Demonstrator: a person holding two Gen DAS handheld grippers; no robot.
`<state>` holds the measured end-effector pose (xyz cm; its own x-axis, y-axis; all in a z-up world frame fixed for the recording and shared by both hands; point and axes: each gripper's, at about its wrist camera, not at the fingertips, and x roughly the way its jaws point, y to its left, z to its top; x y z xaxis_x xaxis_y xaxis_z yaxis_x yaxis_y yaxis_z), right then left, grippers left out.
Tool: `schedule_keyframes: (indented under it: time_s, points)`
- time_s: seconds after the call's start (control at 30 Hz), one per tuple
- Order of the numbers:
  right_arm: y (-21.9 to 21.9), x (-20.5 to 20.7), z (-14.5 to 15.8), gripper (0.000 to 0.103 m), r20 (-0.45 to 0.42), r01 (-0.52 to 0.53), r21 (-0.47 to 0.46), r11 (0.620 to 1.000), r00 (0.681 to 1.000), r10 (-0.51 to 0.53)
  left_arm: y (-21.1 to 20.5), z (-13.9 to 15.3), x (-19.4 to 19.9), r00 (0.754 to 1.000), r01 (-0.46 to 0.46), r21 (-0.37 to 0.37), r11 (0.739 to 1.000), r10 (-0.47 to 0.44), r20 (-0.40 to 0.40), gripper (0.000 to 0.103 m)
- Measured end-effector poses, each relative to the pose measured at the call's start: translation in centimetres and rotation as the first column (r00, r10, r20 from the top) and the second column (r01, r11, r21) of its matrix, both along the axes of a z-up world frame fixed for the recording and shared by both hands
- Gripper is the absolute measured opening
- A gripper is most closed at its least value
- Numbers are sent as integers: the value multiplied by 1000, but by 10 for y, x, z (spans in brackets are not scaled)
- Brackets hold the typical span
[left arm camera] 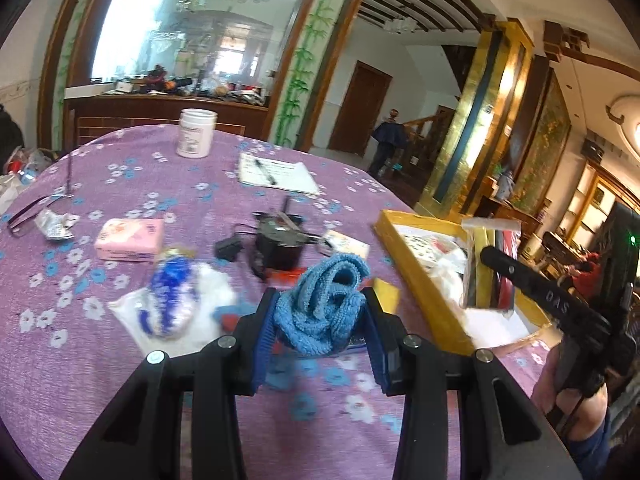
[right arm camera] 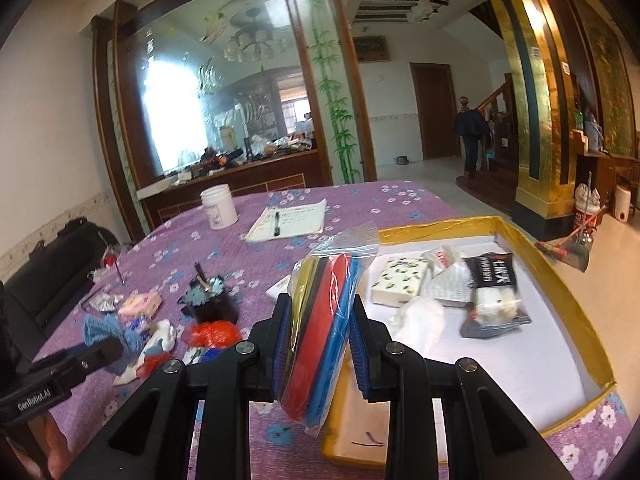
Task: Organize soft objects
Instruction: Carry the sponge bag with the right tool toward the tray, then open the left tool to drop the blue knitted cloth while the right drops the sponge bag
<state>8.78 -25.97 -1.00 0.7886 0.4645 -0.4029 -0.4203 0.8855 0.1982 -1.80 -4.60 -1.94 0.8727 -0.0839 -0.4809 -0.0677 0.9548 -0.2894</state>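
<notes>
The yellow box (right arm camera: 552, 276) holds packets (right arm camera: 494, 296), while the right gripper (right arm camera: 320, 336) clamps a bagged sponge pack (right arm camera: 324, 320) and the left gripper (left arm camera: 318, 320) clamps a blue cloth (left arm camera: 320, 304).

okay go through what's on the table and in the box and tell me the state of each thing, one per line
Left tool: shut on blue knit cloth.
Right tool: shut on clear zip bag.
Yellow box: open, partly filled.
White jar: upright, lid on.
Notepad: flat, pen on it.

Blue knit cloth (left arm camera: 320, 304); purple floral tablecloth (left arm camera: 132, 184); yellow-rimmed box (right arm camera: 560, 288).
</notes>
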Motion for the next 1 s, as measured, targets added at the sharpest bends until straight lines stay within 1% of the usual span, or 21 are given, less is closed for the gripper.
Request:
schedule_keyframes:
  time_s: [0.13,0.27,0.43,0.53,0.63,0.7,0.77,0.9,0.97,1.0]
  points:
    - [-26,5,4,29,-3,39,42,998,999,-39,-22,6,10,999,46,8,999,-46,-2,39]
    - [-60,15,0,29,-33,102,83,991,994,-100,-49,13,26,994,114,3,994,-114,-5,39]
    - [-97,30,-14,29,-80,192,93,977,979,-185,-93,17,53,976,216,-8,976,-216,-22,39]
    - [-116,37,-25,29,-116,232,94,968,968,-221,-121,13,73,959,278,-26,960,-279,-56,39]
    - [-125,42,-31,29,-139,249,84,965,962,-236,-144,7,91,941,320,-43,946,-323,-98,39]
    - [-127,45,-34,29,-163,244,90,966,960,-228,-159,2,105,925,350,-73,934,-357,-130,40]
    - [-127,48,-36,29,-178,235,81,968,960,-218,-170,-5,116,915,365,-79,928,-373,-151,40]
    - [-126,54,-41,29,-211,225,67,972,955,-206,-180,-21,127,902,379,-81,922,-387,-190,39]
    - [-126,58,-45,29,-237,219,64,974,951,-198,-180,-28,131,901,376,-74,924,-383,-204,39]
    - [-126,61,-47,29,-256,218,61,974,947,-196,-180,-31,132,899,376,-82,923,-385,-210,39]
